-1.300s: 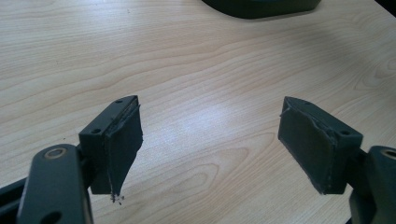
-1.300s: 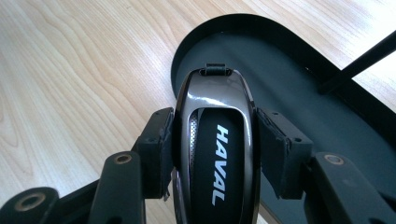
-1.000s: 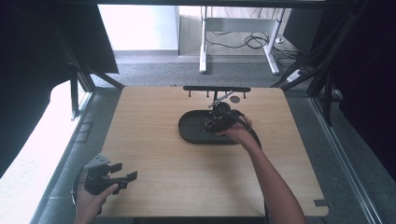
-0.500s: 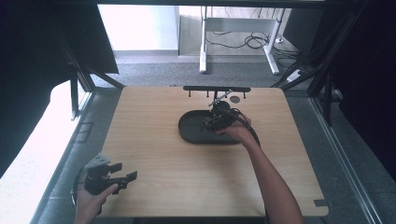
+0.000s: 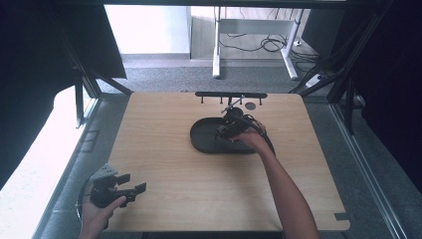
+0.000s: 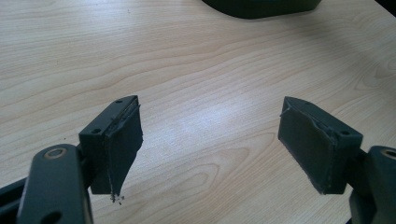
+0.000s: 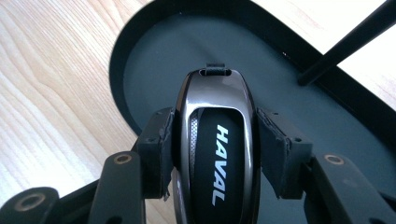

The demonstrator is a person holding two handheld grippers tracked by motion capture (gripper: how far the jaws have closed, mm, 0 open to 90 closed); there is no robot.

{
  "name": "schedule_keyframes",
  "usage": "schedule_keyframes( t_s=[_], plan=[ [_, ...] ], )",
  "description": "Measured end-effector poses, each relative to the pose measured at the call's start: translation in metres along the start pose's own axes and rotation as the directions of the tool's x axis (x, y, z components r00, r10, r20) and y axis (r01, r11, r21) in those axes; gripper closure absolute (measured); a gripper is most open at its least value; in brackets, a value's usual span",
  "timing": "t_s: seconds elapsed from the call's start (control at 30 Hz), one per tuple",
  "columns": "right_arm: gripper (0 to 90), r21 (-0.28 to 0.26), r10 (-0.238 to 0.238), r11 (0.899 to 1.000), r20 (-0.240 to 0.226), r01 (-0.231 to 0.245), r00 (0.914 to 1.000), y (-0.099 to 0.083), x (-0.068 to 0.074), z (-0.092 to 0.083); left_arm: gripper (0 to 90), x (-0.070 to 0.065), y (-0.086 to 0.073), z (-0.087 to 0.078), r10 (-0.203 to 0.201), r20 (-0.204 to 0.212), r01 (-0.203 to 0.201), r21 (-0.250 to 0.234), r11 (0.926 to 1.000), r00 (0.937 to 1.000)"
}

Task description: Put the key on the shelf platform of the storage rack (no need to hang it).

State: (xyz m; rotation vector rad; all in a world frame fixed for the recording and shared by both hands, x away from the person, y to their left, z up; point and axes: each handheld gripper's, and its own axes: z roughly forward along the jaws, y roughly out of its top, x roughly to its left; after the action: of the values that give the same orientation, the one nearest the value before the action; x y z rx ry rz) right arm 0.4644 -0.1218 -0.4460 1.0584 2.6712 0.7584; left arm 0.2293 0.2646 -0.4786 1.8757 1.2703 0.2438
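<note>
Over the oval black tray [image 5: 204,144] at the table's [image 5: 164,169] one o'clock, the right gripper [image 7: 212,154] clamped a Haval key fob [image 7: 214,140], apparently yet to set it down; left gripper [image 6: 210,144], jaws agape, idled at seven o'clock.

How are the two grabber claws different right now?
The right gripper is shut on a black car key fob marked HAVAL; the left gripper is open, with nothing between its jaws. The right gripper is over the dark oval tray far across the wooden table; the left gripper sits at the table's near left corner over bare wood. Both have two black padded jaws and are hand-held.
</note>
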Motion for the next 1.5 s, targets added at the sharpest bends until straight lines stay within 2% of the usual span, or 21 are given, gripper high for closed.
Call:
schedule_keyframes(
  t_s=[0.47,0.7,1.2,1.43,1.5],
  plan=[
    [49.2,0.044,0.014,0.999,-0.002,-0.014,0.9999,-0.01,-0.013,0.019,21.9,-0.001,0.0,0.0,0.002,0.001,-0.002,0.004,1.0,1.0],
    [49.2,0.067,0.038,0.997,0.005,-0.038,0.9993,-0.018,-0.022,0.024,21.9,-0.001,0.0,0.001,0.004,0.002,-0.004,0.006,1.0,1.0],
    [48.9,0.14,-0.021,0.99,0.051,0.014,0.9985,-0.032,-0.029,0.047,21.9,-0.002,0.0,0.002,0.008,0.005,-0.009,0.008,0.9999,1.0],
    [47.9,0.131,-0.019,0.991,0.049,0.012,0.9986,-0.034,-0.03,0.051,21.9,-0.003,0.0,0.002,0.011,0.005,-0.011,0.008,0.9999,0.9999],
    [44.7,0.131,-0.014,0.991,0.051,0.007,0.9986,-0.035,-0.031,0.051,21.9,-0.002,0.0,0.002,0.011,0.005,-0.011,0.009,0.9999,0.9999]
  ],
)
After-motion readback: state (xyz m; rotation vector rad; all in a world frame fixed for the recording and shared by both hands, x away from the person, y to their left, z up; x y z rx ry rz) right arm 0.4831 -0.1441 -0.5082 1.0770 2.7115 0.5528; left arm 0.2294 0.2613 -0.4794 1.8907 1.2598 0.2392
